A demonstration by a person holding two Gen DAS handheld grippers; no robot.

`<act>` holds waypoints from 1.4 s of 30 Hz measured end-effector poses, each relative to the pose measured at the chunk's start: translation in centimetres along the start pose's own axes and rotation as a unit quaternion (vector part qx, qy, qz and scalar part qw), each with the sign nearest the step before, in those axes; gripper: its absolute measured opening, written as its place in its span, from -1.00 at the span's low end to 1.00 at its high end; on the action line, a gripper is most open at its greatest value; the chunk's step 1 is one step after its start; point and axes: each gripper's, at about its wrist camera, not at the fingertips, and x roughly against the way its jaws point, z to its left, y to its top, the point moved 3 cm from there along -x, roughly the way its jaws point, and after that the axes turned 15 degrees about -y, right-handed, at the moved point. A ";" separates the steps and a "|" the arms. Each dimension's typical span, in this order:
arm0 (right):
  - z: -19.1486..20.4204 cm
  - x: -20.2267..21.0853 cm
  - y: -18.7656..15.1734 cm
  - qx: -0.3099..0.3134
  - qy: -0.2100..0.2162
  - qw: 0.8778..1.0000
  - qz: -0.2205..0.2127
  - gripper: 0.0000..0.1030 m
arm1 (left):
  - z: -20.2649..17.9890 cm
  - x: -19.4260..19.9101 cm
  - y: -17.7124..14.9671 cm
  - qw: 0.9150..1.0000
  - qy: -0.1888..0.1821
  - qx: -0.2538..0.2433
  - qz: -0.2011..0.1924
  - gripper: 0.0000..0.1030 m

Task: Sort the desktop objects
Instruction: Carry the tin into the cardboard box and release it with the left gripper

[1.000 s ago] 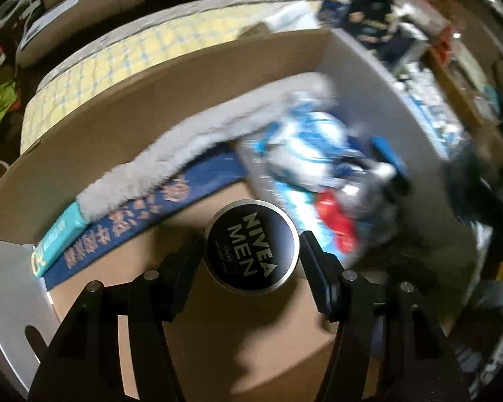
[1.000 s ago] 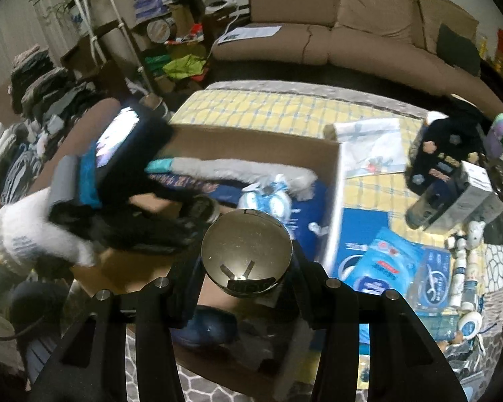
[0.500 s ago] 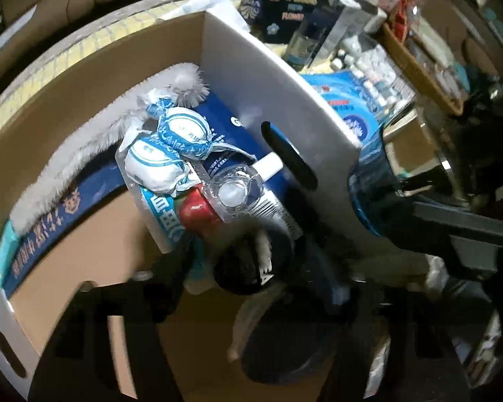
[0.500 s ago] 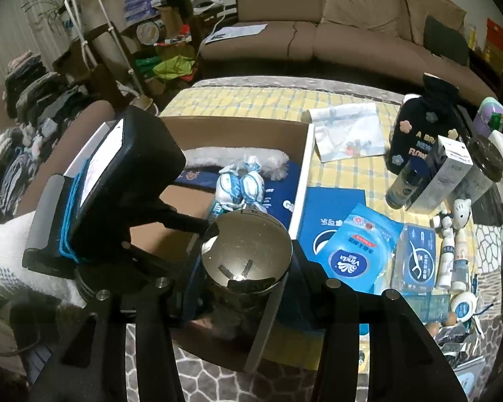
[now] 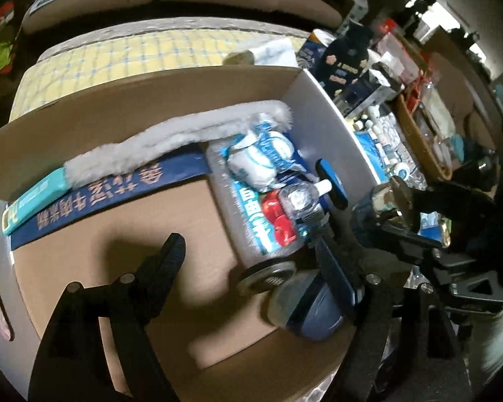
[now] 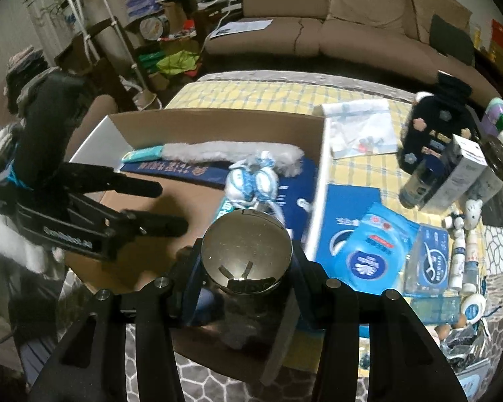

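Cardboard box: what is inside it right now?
Inside the cardboard box: fluffy duster, blue book, wrapped blue-white packs, small bottle, round tin. Whatever lies beneath them is hidden.

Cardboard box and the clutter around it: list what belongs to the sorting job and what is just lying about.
Part of the job:
- cardboard box
- metal-lidded jar gripped by the right gripper
- left gripper, open and empty over the box
- tin, duster, wrapped pair, already boxed
- blue pouch, floss box, still on the table

Lying about:
- sofa
- clothes heap
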 end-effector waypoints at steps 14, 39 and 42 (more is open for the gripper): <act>4.7 -3.8 0.1 0.037 0.003 0.999 0.028 -0.05 | 3.4 2.2 -1.0 0.999 -0.011 0.030 -0.014 0.51; 11.5 -13.3 5.5 0.155 -0.029 0.978 0.139 -0.05 | 8.4 4.8 -1.1 0.994 0.000 0.091 -0.055 0.52; 11.8 -14.6 5.6 0.168 -0.046 0.974 0.141 -0.05 | 8.5 4.4 -1.3 0.994 -0.004 0.093 -0.050 0.52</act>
